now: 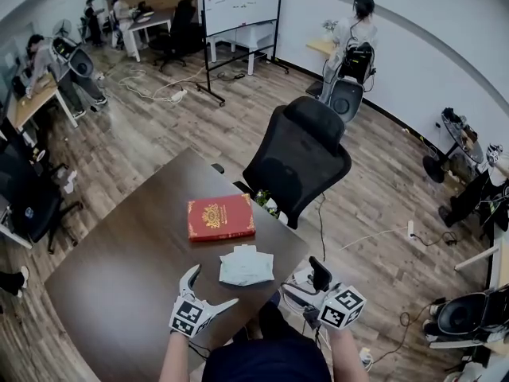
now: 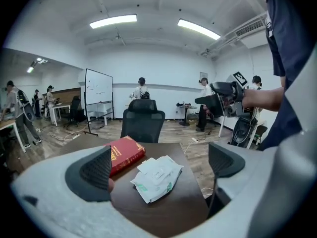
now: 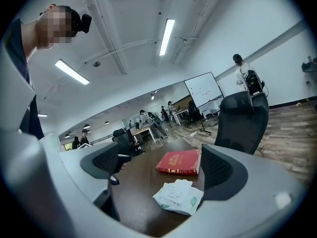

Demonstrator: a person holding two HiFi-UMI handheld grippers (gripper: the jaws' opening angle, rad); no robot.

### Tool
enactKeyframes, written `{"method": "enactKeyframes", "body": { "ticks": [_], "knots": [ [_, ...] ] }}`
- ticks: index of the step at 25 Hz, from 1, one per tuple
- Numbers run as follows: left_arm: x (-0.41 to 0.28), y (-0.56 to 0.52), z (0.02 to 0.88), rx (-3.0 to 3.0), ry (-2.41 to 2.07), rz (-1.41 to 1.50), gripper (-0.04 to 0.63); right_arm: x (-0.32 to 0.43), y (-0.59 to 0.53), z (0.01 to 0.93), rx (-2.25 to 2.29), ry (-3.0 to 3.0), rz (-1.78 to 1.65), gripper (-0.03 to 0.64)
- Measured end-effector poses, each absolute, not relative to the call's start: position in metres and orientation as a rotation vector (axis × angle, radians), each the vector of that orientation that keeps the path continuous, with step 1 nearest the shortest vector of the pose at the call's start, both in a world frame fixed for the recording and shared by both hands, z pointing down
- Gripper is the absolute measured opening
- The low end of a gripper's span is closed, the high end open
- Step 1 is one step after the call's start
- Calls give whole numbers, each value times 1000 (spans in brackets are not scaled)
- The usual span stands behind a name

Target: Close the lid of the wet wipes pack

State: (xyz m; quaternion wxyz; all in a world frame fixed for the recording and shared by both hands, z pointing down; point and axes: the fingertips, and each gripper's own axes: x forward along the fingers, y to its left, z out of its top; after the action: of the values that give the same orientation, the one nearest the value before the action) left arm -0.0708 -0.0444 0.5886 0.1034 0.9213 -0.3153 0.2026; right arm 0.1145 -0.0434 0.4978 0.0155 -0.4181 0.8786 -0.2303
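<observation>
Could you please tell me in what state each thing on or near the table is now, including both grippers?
wet wipes pack: lying flat on the table, not held
lid: seems flipped open, towards the book
book: closed, lying flat
left gripper: open, empty
right gripper: open, empty
chair: empty, at the table's far edge

This is an open-plan office. A black mesh swivel chair (image 1: pixel 298 159) stands at the far side of a dark brown table (image 1: pixel 119 277). A wheeled whiteboard (image 1: pixel 241 2) stands farther off, and people (image 1: pixel 123 10) work at desks (image 1: pixel 28 106) on the far left under ceiling strip lights (image 2: pixel 113 21).
</observation>
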Motion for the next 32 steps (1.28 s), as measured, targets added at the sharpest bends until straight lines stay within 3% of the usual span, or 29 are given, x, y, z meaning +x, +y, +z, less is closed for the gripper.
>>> {"method": "enactKeyframes", "body": {
  "ticks": [16,32],
  "knots": [
    [-32,-71,743,2630,-625,1022,600,102,-80,523,-1266,2822,-786,526],
    [-20,-95,815,2483,-612,1152,588,100,-91,551,-1297,2841,-871,514]
  ]
}}
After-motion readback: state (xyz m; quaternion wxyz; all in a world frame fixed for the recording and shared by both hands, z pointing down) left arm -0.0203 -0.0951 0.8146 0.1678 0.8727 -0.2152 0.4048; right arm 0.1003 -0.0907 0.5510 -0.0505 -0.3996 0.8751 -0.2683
